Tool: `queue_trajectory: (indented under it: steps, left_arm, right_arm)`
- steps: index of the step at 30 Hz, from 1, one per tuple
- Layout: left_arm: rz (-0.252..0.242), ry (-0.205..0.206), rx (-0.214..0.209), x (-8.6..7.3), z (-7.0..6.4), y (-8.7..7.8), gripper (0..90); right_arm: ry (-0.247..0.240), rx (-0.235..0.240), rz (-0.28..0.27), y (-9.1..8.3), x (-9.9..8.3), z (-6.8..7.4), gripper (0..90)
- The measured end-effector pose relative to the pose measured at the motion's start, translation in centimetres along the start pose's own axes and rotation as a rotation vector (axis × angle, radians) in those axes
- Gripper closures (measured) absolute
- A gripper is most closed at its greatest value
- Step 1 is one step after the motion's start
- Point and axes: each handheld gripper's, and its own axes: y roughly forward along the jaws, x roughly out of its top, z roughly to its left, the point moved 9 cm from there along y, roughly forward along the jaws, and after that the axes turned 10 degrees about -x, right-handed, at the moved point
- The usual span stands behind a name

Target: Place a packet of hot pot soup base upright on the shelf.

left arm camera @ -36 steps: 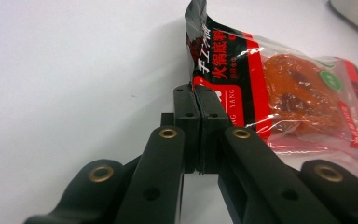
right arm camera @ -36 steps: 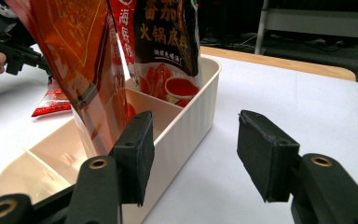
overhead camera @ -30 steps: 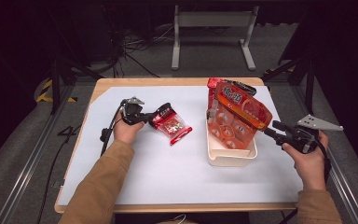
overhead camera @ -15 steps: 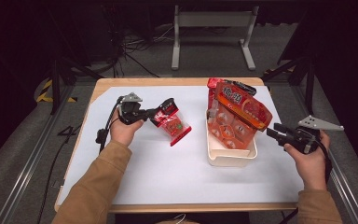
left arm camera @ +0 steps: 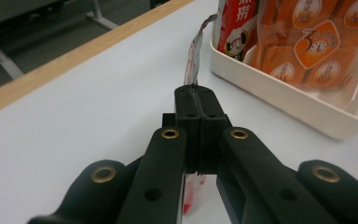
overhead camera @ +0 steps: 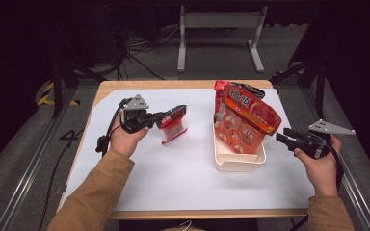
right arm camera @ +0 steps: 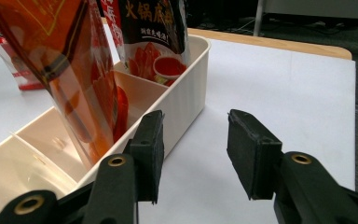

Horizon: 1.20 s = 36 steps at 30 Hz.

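White sheet-covered wooden table (overhead camera: 173, 187) set before person. Cream plastic divided tray (overhead camera: 238, 161) placed right of centre on table. Large orange snack bag (overhead camera: 243, 120) stood in tray's far half, leaned over middle; red sauce pouch (overhead camera: 220, 89) tucked behind it at far end. Small red clear-windowed packet (overhead camera: 173, 124) held left of tray, pinched in left gripper (overhead camera: 160, 119). Right gripper (overhead camera: 284, 138) held just right of tray's near end.
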Motion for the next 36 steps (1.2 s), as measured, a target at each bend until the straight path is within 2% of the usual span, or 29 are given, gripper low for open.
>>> queue_trajectory:
  steps: [3,6,9,14,18,24,32,36]
  left_arm:
    - [-0.001,0.025,-0.008,0.3,-0.7,-0.6,90.0]
    - [0.003,0.023,-0.032,0.5,-1.3,-1.3,90.0]
    - [0.016,0.014,-0.081,0.7,-2.2,-1.9,90.0]
    - [0.026,0.025,-0.118,1.1,-3.4,-2.3,90.0]
    - [0.03,0.057,-0.139,1.8,-4.5,-2.7,89.9]
    - [0.027,0.06,-0.163,2.7,-5.3,-3.3,89.9]
    - [0.01,0.081,-0.213,4.1,-6.8,-4.1,89.9]
    - [0.013,0.093,-0.22,4.7,-7.2,-4.2,89.9]
  right_arm:
    - [0.0,-0.007,0.005,0.1,-0.2,-0.2,55.7]
    - [-0.01,-0.011,0.014,0.4,-0.5,-0.3,55.4]
    - [-0.012,-0.011,0.035,0.6,-0.8,-0.4,56.2]
    - [-0.017,-0.013,0.056,0.8,-1.3,-0.5,56.3]
    - [-0.031,-0.012,0.065,1.0,-1.6,-0.5,54.9]
    - [-0.053,-0.001,0.101,1.4,-2.3,-0.3,55.7]
    - [-0.051,-0.007,0.111,1.5,-2.7,-0.6,53.9]
    - [-0.051,-0.007,0.116,1.6,-2.8,-0.6,53.7]
